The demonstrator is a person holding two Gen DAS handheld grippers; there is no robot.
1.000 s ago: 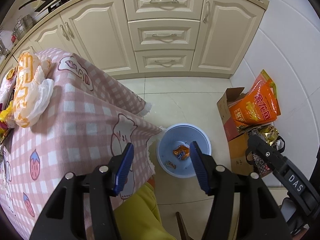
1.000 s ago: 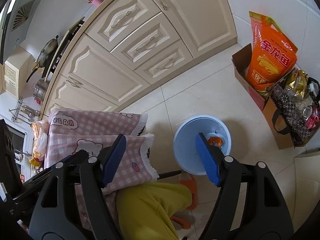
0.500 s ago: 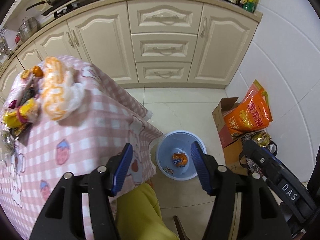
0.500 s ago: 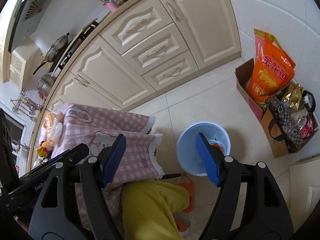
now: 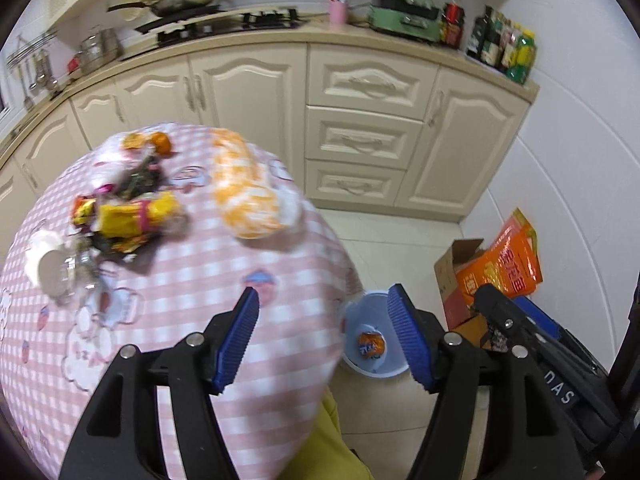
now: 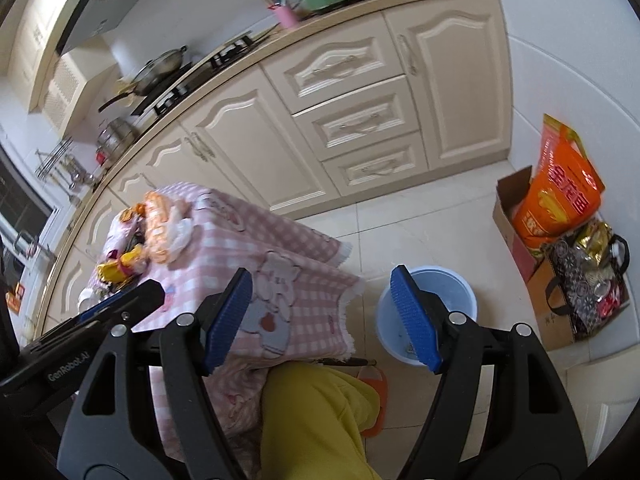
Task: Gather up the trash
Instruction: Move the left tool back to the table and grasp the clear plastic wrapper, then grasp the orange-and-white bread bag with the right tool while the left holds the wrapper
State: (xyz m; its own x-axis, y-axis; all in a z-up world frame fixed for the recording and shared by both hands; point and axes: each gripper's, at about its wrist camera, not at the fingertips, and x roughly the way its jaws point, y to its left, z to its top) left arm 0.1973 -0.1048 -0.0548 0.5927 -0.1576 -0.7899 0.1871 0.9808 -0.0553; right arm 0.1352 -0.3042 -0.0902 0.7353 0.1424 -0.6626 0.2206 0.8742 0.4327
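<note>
The left gripper (image 5: pixel 324 338) has ribbed blue pads on black plastic arms; its jaws are opening and nothing lies between them. The right gripper (image 6: pixel 322 316), built the same, stands wide apart and empty too.

Below the left gripper spreads the tabletop (image 5: pixel 200 280), covered in a soft pink-and-white checked cloth printed with cartoon bears and fringed at its hem. On its far part lies the trash: a heap of crinkled foil wrappers (image 5: pixel 128 216) in yellow, orange and dark colours, a clear glass jar (image 5: pixel 66 276) on its side, and a puffy orange-and-white plastic bag (image 5: pixel 244 188) just beside the heap.

On the tiled floor beside the cloth's edge stands a round pale-blue plastic bin (image 6: pixel 452 292). Inside it sits a crumpled orange wrapper (image 5: pixel 370 344).

Against the wall, a brown cardboard box (image 6: pixel 510 200) holds a glossy orange sack (image 6: pixel 560 196), and a dark patterned tote bag (image 6: pixel 584 300) is stuffed with shiny packets.
</note>
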